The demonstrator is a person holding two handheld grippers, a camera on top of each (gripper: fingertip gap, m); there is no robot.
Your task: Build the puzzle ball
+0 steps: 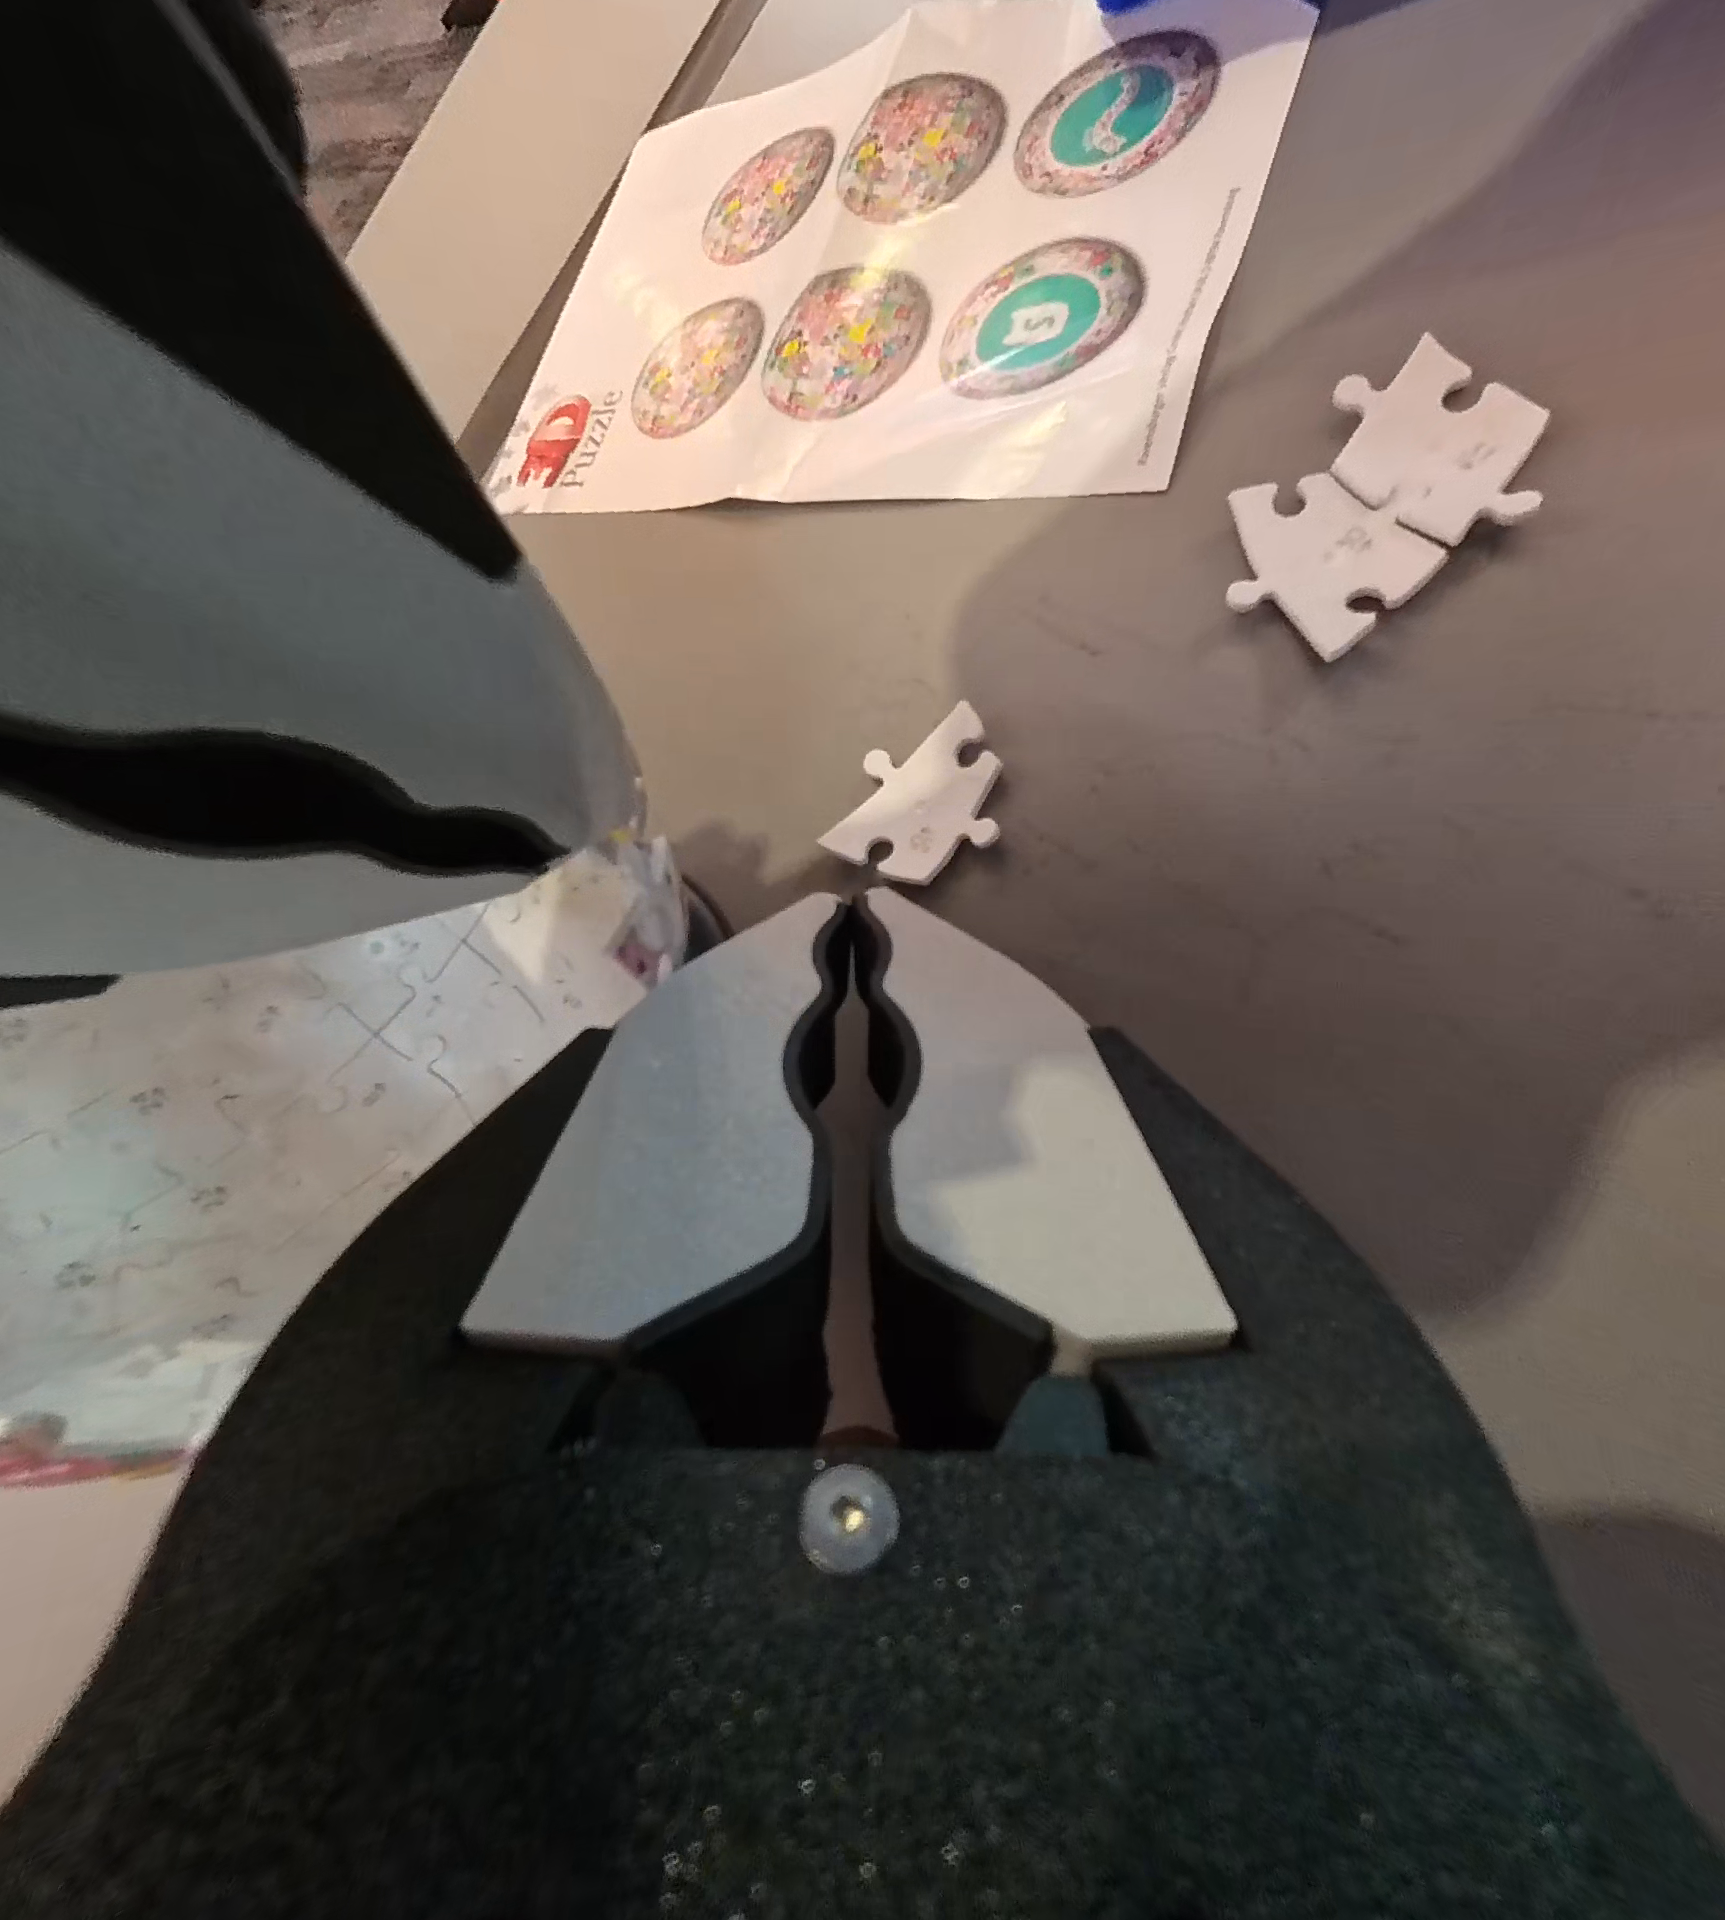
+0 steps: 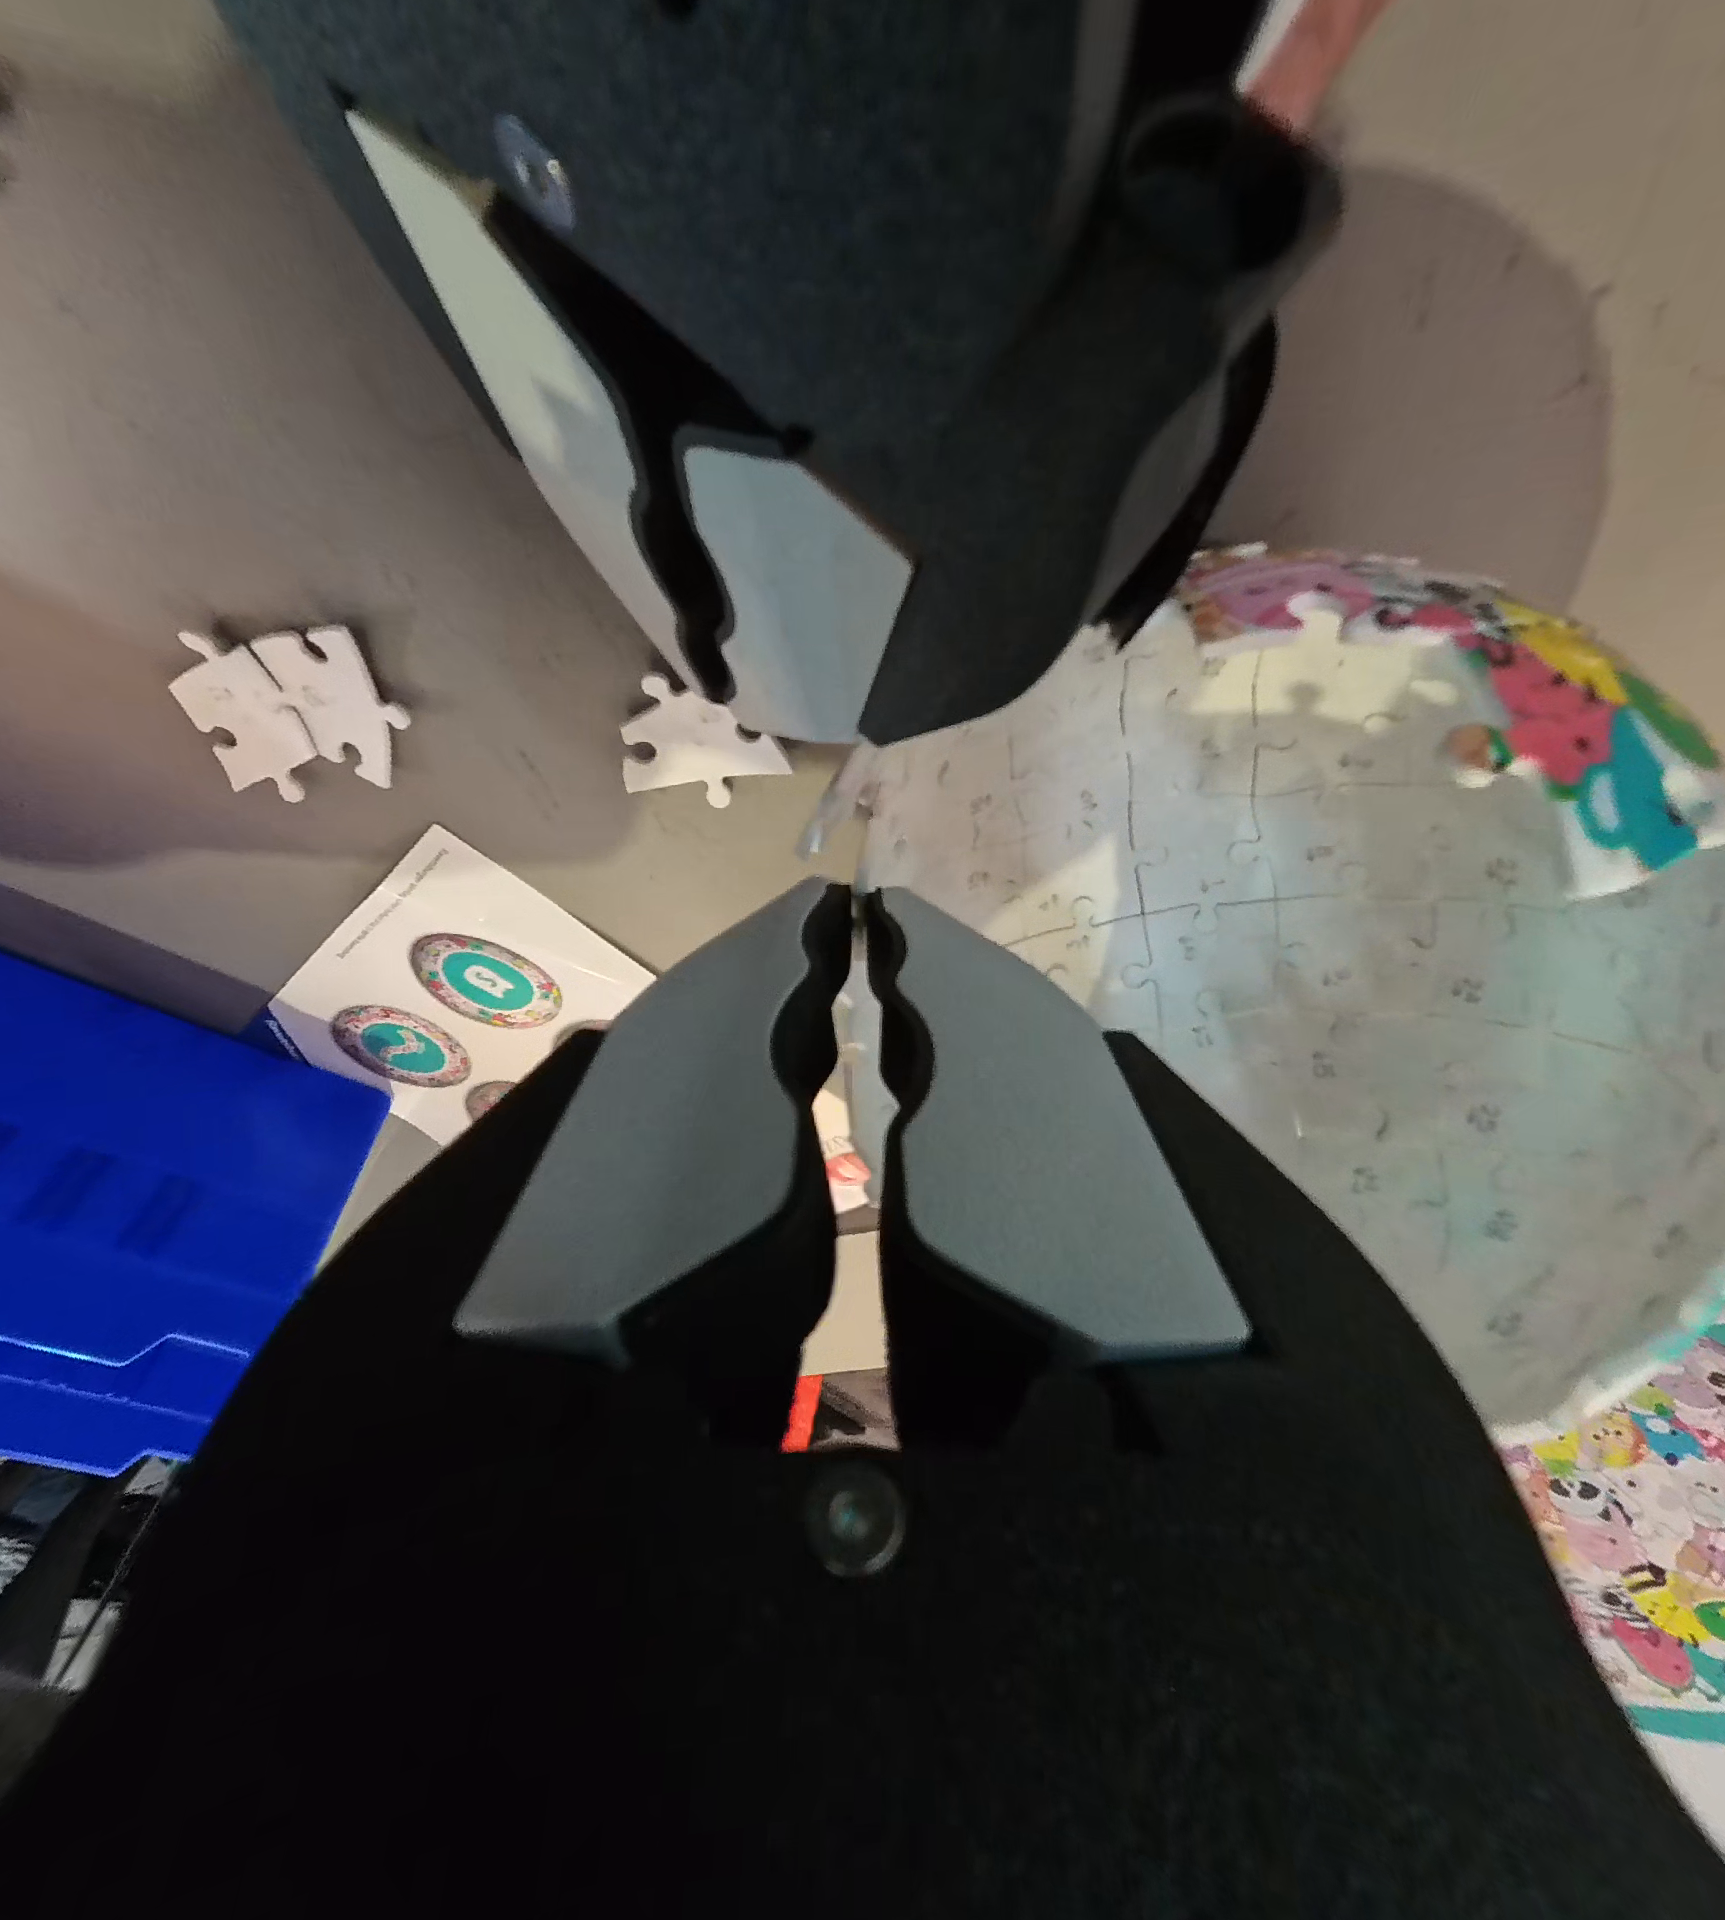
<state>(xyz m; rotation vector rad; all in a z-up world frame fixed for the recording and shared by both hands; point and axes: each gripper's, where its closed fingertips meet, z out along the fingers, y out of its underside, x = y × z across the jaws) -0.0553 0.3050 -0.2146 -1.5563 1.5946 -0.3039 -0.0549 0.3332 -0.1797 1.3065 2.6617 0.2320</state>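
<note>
Grey worktop [image 1: 1357,987]. Part-built puzzle ball [image 2: 1357,987] out from the edges: open shell, numbered white inside facing up, printed outside below. Thin, light, stiff in the single piece yet liable to spring apart at the joints; best taken at the rim, with little squeeze.

Right gripper [image 2: 858,894]: narrow, apparently nipping the shell's rim edge-on. Left gripper [image 1: 853,909]: narrow, closed on the near tab of a loose piece [image 1: 915,800], seemingly tilted clear of the worktop, just beside the shell's rim.

Blue box [image 2: 110,1195] past the worktop edge. Instruction sheet [image 1: 889,260] flat along that edge. Joined pair of pieces [image 1: 1388,499], white side up, near the sheet's corner, well apart from the ball. Held piece light and slick; a grip on the body judged safer than on a tab.
</note>
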